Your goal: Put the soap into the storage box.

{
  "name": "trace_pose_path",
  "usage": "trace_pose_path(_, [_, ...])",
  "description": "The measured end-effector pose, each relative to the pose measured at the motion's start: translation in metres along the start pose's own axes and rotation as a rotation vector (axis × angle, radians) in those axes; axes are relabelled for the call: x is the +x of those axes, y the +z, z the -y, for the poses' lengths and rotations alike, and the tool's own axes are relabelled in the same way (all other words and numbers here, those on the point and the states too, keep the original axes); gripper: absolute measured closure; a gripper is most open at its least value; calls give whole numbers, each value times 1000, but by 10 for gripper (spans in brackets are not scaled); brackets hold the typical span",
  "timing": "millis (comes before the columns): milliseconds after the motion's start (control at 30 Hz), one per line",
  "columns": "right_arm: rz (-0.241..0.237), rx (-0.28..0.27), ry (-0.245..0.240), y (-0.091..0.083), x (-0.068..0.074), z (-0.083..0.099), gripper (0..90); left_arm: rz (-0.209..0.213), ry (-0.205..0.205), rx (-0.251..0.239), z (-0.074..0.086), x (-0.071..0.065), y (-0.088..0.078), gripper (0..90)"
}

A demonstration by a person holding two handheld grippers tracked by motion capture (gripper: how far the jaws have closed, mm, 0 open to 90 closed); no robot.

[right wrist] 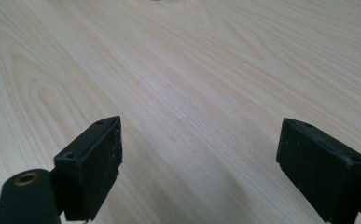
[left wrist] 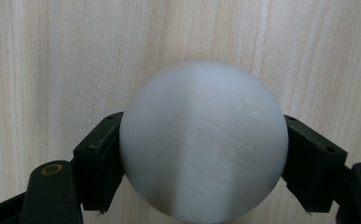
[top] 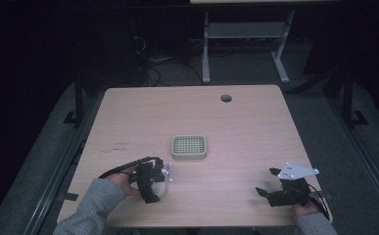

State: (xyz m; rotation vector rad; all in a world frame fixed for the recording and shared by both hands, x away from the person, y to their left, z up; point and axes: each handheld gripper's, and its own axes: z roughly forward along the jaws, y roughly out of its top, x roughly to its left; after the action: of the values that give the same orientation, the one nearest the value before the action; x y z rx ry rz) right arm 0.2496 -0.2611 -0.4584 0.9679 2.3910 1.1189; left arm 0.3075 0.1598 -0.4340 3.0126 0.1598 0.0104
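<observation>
A smooth white ball point(left wrist: 201, 140) sits between the two black jaws of my left gripper point(left wrist: 201, 144), which press on its sides; pale wood lies beneath it. From above, the left gripper point(top: 155, 188) is at the near left of the table, pointing down, with the ball point(top: 162, 189) peeking out beside it. My right gripper point(top: 268, 181) rests at the near right, its jaws spread wide. In its own view the right gripper point(right wrist: 199, 140) has nothing but bare tabletop between its pads.
A small square pale tray point(top: 189, 146) with a grid bottom stands in the middle of the wooden table point(top: 236, 127). A round cable hole point(top: 226, 98) is near the far edge. Beyond it, a white desk frame point(top: 205, 54) stands on the dark floor.
</observation>
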Motion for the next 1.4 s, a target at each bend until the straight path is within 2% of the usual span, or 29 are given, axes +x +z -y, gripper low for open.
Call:
trace_pose_path(500, [9, -2, 4, -1, -1, 2, 137, -1, -18, 1, 1, -1, 0, 236])
trace_pose_path(767, [6, -5, 17, -2, -1, 2, 137, 20, -2, 4, -4, -2, -2, 237])
trace_pose_path(1267, [7, -8, 5, -1, -1, 2, 137, 13, -4, -14, -5, 1, -12, 237])
trace_pose_path(1400, [11, -6, 15, -1, -1, 2, 138, 8, -1, -14, -6, 2, -14, 238])
